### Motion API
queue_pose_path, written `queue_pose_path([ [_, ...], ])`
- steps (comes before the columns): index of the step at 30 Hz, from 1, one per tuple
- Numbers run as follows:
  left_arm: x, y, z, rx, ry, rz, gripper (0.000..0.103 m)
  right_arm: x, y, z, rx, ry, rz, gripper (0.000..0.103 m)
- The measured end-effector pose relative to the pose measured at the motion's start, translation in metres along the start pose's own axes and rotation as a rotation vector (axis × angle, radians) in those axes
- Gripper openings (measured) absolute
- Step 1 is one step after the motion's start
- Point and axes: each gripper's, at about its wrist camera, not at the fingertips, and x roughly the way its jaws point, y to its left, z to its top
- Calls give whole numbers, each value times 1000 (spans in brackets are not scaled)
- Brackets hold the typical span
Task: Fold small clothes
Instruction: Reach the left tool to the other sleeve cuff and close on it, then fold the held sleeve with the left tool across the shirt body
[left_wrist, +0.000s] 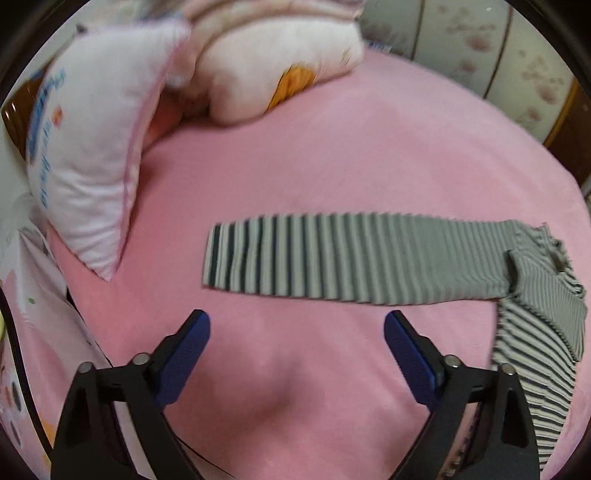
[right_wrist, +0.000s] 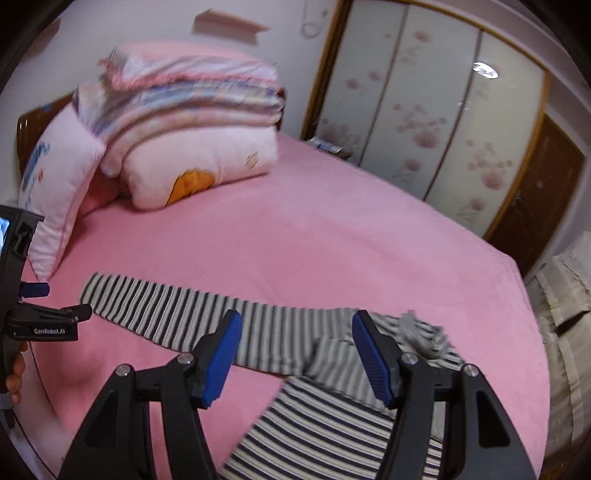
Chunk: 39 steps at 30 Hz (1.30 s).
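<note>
Two spread grippers, nothing pinched, above a striped long-sleeved top (right_wrist: 280, 343) on the bed.
Left gripper (left_wrist: 297, 354) hangs over bare pink sheet (left_wrist: 332, 166) short of the outstretched sleeve (left_wrist: 351, 258); right gripper (right_wrist: 295, 354) sits over the shoulder. A shallow pinch could catch the sheet too, or drag the fold crooked. Folded quilts (right_wrist: 199, 122), a pillow (right_wrist: 55, 206) and floral wardrobe doors (right_wrist: 436, 122) stand behind.

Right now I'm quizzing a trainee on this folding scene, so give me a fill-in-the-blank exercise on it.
1. The striped garment lies on a bed sheet coloured ____.
2. Nothing sits between the left gripper fingers, so it is ____.
3. The garment's stripes are dark and ____.
4. The folded quilts are stacked beside a ____.

Missing: pink; open; white; pillow
</note>
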Motion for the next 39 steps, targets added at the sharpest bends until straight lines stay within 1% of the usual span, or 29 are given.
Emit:
queue_pose_path([
  [1, 15, 10, 4, -9, 28, 6, 82, 16, 11, -1, -9, 19, 7, 62],
  [4, 45, 33, 14, -42, 63, 21, 77, 53, 29, -7, 1, 93, 43, 62],
  [7, 67, 58, 25, -87, 80, 51, 77, 82, 43, -16, 17, 147, 79, 62],
  [9, 80, 74, 32, -114, 97, 52, 77, 96, 50, -22, 15, 170, 92, 62],
  [13, 99, 86, 39, -140, 123, 36, 77, 111, 58, -32, -2, 193, 99, 62],
  [15, 114, 90, 41, -158, 155, 31, 77, 114, 59, -34, -2, 197, 102, 62],
  [17, 129, 93, 41, -176, 185, 31, 75, 117, 58, -37, 3, 200, 105, 62],
  [20, 148, 97, 40, -206, 235, 28, 68, 122, 59, -37, -3, 197, 105, 62],
  [23, 161, 97, 42, -215, 258, 43, 67, 128, 59, -39, -9, 201, 96, 62],
  [24, 163, 96, 44, -213, 257, 50, 66, 130, 58, -39, -7, 204, 94, 62],
  [26, 164, 91, 48, -198, 246, 51, 54, 138, 57, -40, 3, 217, 94, 62],
  [28, 165, 82, 51, -172, 240, 37, 30, 146, 55, -40, 21, 232, 90, 62],
  [29, 162, 76, 52, -159, 236, 39, 23, 151, 54, -40, 34, 241, 92, 62],
  [30, 162, 71, 53, -136, 231, 33, 11, 155, 53, -40, 48, 251, 96, 62],
  [31, 160, 67, 53, -124, 223, 27, 9, 159, 51, -40, 61, 260, 99, 61],
  [34, 145, 51, 56, -73, 149, 63, 8, 167, 48, -39, 94, 277, 105, 59],
  [37, 119, 34, 61, -28, 30, 77, 8, 168, 45, -40, 112, 278, 112, 59],
  [39, 109, 22, 65, -6, -18, 88, 8, 168, 43, -42, 114, 278, 105, 59],
])
